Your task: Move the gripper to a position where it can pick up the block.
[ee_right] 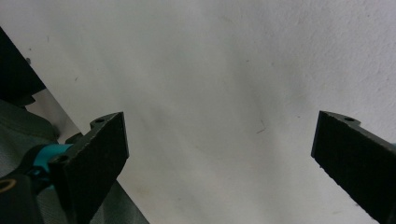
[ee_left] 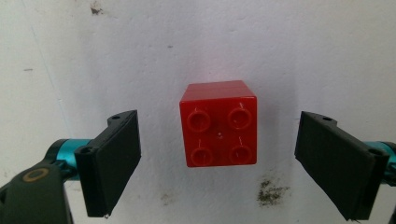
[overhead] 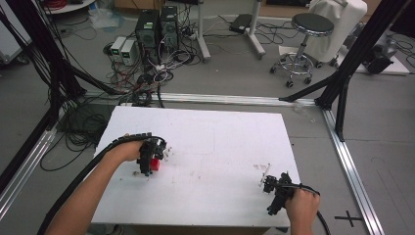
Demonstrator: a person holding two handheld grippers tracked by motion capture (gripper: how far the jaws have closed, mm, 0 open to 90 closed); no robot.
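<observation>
Black jaws, left hand-held gripper (ee_left: 217, 161): spread wide, straddling the red brick, touching neither side.
Red brick (ee_left: 218, 123): studs up, on the white tabletop (overhead: 215, 137).
Right hand-held gripper (ee_right: 219, 163): jaws apart, well right of the brick, over bare tabletop.

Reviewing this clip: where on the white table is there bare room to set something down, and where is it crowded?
The white table is bare across its middle and far side, between the red block and the right gripper. It is crowded only around the left gripper, whose open jaws flank the block, and at the near right corner.
</observation>
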